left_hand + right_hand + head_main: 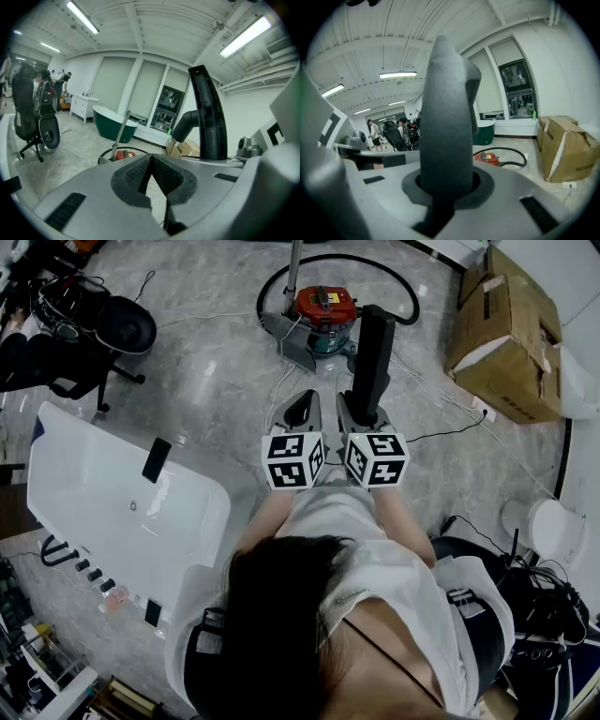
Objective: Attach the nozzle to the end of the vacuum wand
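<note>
Black nozzle (372, 357) sat upright, clamped in our right tongs (362, 416). Left tongs (302, 411) were closed on nothing. We judged this the carry step: the wand (293, 276) stood well apart on the far side, by the red vacuum (325, 307) on the floor (206, 381). Next move as we saw it: close the gap, steady the wand with the left, line the nozzle up with its end.

The tall black plastic nozzle (447, 117) is showing a smooth, matt skin. The pale grey stone-look floor (216, 362) is gleaming under the lights, and the white oval bathtub (84, 484) is shining glossy. The brown cardboard box (511, 343) is looking dull and papery. The left gripper (151, 157) is showing ribbed, rubbery black pads (133, 176) set in a matt grey plastic shell.
</note>
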Demonstrator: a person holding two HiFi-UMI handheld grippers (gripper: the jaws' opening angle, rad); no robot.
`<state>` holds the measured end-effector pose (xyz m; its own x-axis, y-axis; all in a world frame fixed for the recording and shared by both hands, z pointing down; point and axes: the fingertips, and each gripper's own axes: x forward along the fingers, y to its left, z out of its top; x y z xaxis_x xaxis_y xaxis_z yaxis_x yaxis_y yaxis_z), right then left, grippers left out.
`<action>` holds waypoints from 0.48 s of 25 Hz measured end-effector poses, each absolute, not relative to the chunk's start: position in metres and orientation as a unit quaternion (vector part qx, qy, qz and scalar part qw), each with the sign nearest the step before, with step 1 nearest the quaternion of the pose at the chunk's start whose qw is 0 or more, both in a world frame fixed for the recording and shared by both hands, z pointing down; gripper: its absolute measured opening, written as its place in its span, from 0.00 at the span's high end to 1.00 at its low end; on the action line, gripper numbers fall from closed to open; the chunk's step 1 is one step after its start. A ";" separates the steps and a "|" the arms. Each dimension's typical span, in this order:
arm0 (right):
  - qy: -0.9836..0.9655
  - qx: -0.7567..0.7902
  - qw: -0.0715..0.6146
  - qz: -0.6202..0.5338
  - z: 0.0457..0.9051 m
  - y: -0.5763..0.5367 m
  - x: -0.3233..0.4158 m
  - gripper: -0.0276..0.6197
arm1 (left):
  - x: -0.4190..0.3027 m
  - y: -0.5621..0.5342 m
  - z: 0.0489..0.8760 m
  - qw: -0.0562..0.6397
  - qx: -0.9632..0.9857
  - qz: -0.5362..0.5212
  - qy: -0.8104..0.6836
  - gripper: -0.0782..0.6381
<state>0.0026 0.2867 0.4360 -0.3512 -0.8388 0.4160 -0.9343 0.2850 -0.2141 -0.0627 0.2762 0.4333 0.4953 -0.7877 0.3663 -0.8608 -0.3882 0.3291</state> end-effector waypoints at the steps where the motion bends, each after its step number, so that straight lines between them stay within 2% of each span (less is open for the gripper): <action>1: -0.793 0.559 0.116 0.213 0.439 0.286 0.004 0.87 | -0.061 0.275 0.435 0.244 0.829 0.076 -0.498 0.89; 12: -0.796 0.543 0.121 0.239 0.452 0.284 0.017 0.87 | -0.046 0.270 0.438 0.248 0.827 0.082 -0.499 0.89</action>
